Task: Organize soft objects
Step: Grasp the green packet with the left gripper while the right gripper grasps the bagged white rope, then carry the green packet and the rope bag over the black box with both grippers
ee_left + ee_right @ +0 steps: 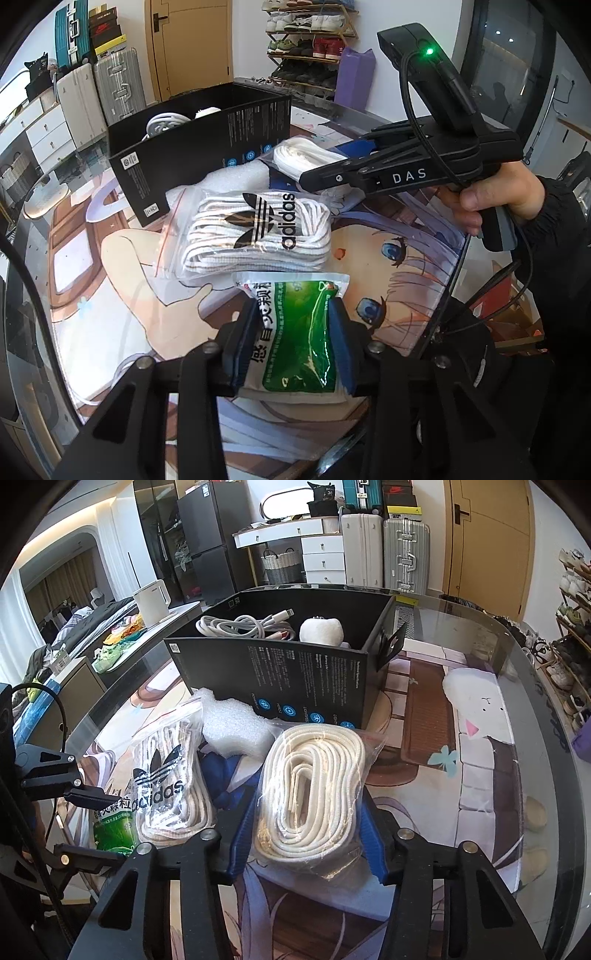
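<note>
On the glass table, above the printed mat point(480, 760): every soft item lies near the open black box point(295, 686).
Left gripper point(293, 332): clamped on a green-and-white sachet point(299, 332), both blue pads pressing its sides, sachet just in front of the logo bag.
Right gripper point(308, 823): closed around a clear bag of thick white cord point(314, 786), pads squeezing the plastic; seen from the left wrist, its fingers reach in over that bag.
Logo bag point(255, 232): zip bag of white laces with a black trefoil print, lying flat between sachet and box, beside the cord bag.
Foam wrap point(232, 720): white sheet touching the box's front wall.
Box contents: coiled white cables point(247, 626) and a white plush point(325, 629).
</note>
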Tool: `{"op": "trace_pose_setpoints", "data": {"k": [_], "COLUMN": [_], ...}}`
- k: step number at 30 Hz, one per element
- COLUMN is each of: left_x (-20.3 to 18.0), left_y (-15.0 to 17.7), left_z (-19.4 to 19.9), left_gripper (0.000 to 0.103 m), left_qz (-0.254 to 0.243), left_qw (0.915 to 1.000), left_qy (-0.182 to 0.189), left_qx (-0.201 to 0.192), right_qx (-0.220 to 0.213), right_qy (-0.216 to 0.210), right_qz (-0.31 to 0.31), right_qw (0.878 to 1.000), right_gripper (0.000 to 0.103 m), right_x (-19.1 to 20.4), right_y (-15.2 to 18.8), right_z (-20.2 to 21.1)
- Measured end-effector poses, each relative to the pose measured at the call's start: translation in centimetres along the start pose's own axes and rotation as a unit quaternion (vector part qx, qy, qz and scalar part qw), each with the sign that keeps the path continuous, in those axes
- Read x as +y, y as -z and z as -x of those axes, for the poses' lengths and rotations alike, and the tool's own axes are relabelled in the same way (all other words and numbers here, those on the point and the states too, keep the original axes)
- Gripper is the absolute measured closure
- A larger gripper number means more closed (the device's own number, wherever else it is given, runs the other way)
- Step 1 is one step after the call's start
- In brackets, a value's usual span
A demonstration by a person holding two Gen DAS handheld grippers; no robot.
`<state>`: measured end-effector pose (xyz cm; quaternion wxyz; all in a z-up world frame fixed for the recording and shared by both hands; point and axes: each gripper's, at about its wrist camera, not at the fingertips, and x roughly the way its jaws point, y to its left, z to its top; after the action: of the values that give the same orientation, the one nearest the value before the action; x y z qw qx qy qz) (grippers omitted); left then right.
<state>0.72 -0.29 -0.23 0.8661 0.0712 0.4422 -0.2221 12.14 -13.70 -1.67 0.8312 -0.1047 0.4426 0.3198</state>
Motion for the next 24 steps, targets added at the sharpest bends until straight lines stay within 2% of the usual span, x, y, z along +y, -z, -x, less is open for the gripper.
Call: {"op": "trace_pose_setpoints", "data": {"k": [10,18,24], "left_x": [0.3,1.0,2.1], "left_y": [0.3,-0.3,-1.2], "left_z": [1.9,3.6,4.8], "left_gripper": [0.067,0.067,0.067], "left_qz": [0.008,0.027,0.065], "left_qw": [0.9993,0.9977,0.9933], "left_qy": [0.024,0.012,-0.002], "left_qx": [-0.027,-0.06,-0.096], "right_qx": [-0.019,-0.046,-0.072], "right_qy": [-0.004,-0.006,-0.01], "right_qz": [-0.004,-0.006,-0.001], "right_qw": [1.0,0.999,0.997], "right_gripper": [0.055,0.055,0.055], "right_x": [-0.5,-0.6,-0.1], "right_y": [-0.3,-0.7,-1.0], "right_z": [1.7,3.4,4.9]}}
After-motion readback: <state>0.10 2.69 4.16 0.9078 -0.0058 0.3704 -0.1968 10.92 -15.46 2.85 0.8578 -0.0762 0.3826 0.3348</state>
